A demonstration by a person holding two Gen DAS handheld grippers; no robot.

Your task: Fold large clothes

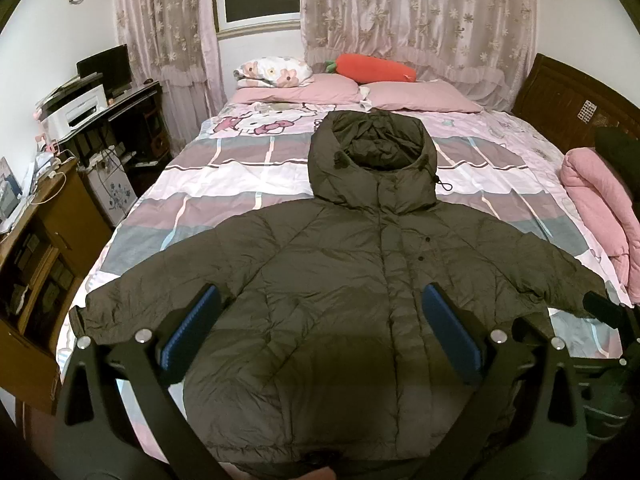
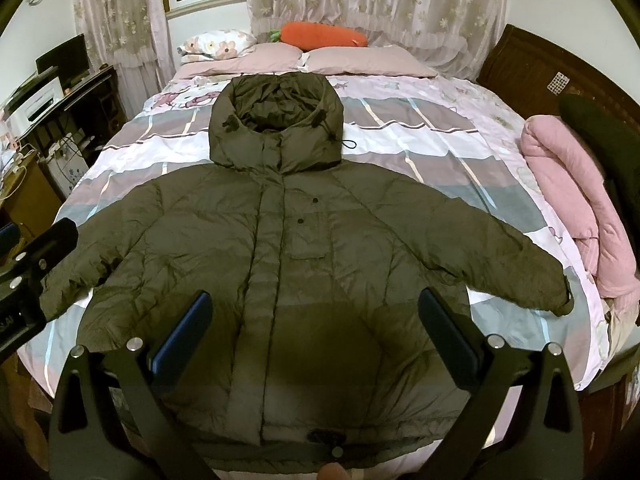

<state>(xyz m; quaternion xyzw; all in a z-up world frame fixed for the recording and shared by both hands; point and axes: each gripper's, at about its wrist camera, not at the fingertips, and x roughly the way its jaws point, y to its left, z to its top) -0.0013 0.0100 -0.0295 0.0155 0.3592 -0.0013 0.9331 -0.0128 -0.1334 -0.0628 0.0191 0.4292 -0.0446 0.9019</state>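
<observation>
I have a dark olive puffer jacket (image 1: 360,280) lying flat on the bed (image 1: 240,184), front up, placket closed, both sleeves stretched out to the sides and the hood (image 1: 370,160) spread open toward the pillows. Its quilted shell is wrinkled, with two dark snaps beside the placket and a drawcord hanging from the hood's edge. In the right wrist view a flap pocket sits on the chest just beside the placket.

My left tongs (image 1: 320,332) hang spread wide above the lower body of the jacket, blue pads facing each other, gripping nothing. My right tongs (image 2: 316,332) are equally spread above the jacket's hem area, also empty. I cannot tell whether either pair touches the fabric.

The jacket's hem is partly cut off by the tong frames and falls in shadow, so its bottom edge is hard to read. In the left wrist view the far sleeve cuff is hidden behind the other tool's dark body.

Beyond the hood lie pink pillows (image 1: 296,90), a floral pillow (image 1: 272,70) and a carrot-shaped plush (image 1: 374,68), with lace curtains (image 1: 420,12) behind. Well off the jacket's sleeve on one side is a rolled pink blanket (image 2: 560,208); off the other sleeve stands a dark surface carrying a printer (image 1: 76,112) and a monitor (image 1: 106,66).
</observation>
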